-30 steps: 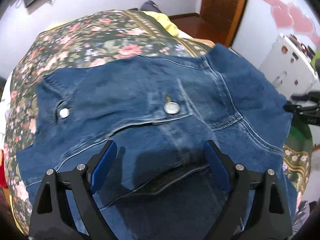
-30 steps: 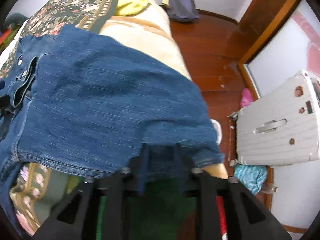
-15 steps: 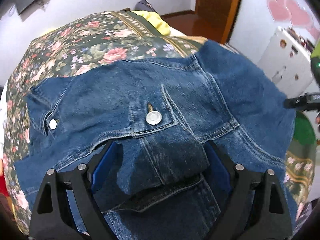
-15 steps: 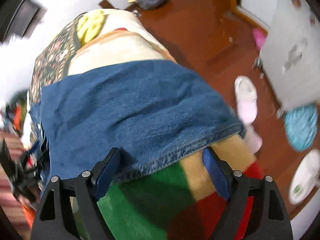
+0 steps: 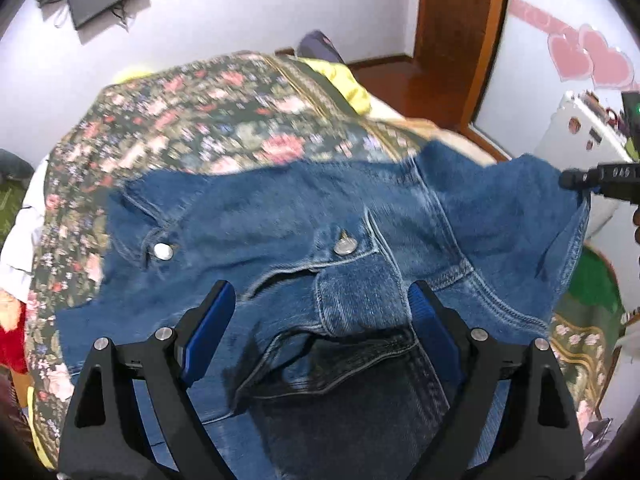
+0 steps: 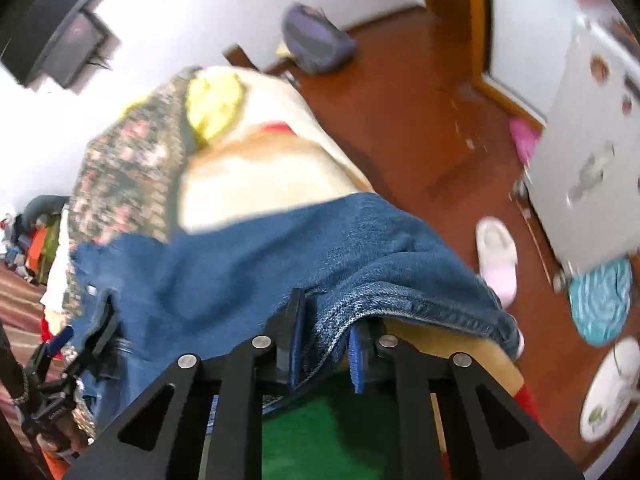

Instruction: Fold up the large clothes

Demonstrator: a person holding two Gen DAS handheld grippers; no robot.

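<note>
A blue denim jacket (image 5: pixel 288 216) lies spread on a bed, with two metal buttons and a chest pocket flap showing. My left gripper (image 5: pixel 320 320) is open, its blue pads (image 5: pixel 208 328) on either side of a raised fold of denim by the collar. My right gripper (image 6: pixel 326 344) is shut on the jacket's hem (image 6: pixel 360 300) at the bed's right edge and lifts it off the cover. The right gripper also shows in the left wrist view (image 5: pixel 600 178), at the jacket's far right corner. The jacket (image 6: pixel 240 264) fills the middle of the right wrist view.
The bed has a floral cover (image 5: pixel 200 120), a yellow cloth (image 6: pixel 216 104) and a green blanket (image 6: pixel 332 432). On the wooden floor (image 6: pixel 420 120) are a white suitcase (image 6: pixel 592 168), slippers (image 6: pixel 496 256), a teal cloth (image 6: pixel 604 300) and a grey bag (image 6: pixel 316 44).
My right gripper opened beside the hem half a second ago and has now closed on it and lifted it. My left gripper stayed open while the denim fold bunched up between its fingers.
</note>
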